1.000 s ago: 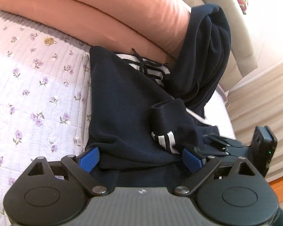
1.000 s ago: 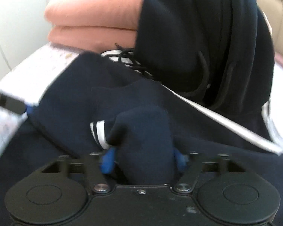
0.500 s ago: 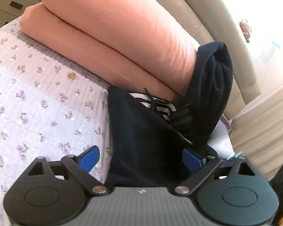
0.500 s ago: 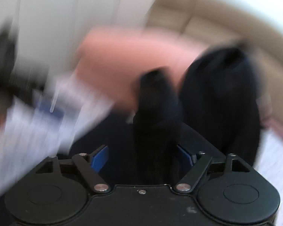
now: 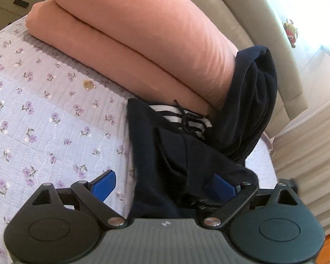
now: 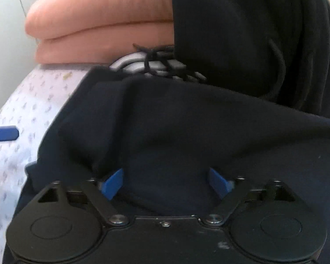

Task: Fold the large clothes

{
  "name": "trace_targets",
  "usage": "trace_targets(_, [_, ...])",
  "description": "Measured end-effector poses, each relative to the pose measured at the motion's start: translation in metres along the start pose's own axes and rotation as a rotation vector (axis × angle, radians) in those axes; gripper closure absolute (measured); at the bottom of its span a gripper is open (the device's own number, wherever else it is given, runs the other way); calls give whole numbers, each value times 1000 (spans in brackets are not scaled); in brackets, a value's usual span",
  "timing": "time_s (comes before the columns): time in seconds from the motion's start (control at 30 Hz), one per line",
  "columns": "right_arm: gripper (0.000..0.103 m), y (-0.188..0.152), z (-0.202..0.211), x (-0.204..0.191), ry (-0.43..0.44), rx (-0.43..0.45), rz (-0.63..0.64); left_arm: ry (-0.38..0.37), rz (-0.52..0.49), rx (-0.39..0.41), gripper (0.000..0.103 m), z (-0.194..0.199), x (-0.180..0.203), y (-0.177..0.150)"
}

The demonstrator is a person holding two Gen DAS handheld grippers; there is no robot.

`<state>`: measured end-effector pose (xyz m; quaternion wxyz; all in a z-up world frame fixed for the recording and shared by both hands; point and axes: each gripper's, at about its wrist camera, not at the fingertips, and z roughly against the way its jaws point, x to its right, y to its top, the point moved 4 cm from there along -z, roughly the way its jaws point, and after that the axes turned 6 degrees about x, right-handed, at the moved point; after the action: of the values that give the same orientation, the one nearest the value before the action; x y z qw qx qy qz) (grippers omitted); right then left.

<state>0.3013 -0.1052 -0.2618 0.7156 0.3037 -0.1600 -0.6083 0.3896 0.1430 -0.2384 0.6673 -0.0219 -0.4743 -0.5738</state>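
A dark navy garment [image 5: 165, 154] with white stripes and a black drawstring [image 5: 187, 121] lies on the bed. Its upper part is draped over the pink pillows. My left gripper [image 5: 164, 186] hangs open low over the garment's near edge; folds of cloth run between its blue pads and lap over the right pad [image 5: 225, 187]. In the right wrist view the garment [image 6: 187, 121] fills most of the picture. My right gripper [image 6: 165, 182] has its jaws opening wide, with loose cloth lying between the pads. One blue finger [image 6: 2, 133] of the left gripper shows at the left edge.
Two stacked pink pillows [image 5: 132, 33] lie across the head of the bed against a beige padded headboard [image 5: 253, 22]. A lilac flowered quilt [image 5: 44, 121] covers the bed to the left. A nightstand [image 5: 11, 0] stands at the far left, and a curtain [image 5: 308, 143] hangs on the right.
My right gripper let go of the bunched striped cuff and its jaws went from shut to wide. The cuff now lies flat in the dark cloth. The left gripper drew back a little.
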Motion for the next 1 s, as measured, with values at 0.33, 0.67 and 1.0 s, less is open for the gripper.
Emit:
trace_targets(0.33, [4, 123, 114, 50, 4, 297, 28, 9, -44, -43, 5, -8, 4, -8])
trace_targets(0.67, [4, 275, 71, 108, -293, 380, 25, 6, -72, -50, 5, -15, 6, -9])
trace_targets(1.0, [84, 219, 129, 76, -211, 589, 199, -75, -70, -29, 7, -7, 19, -4])
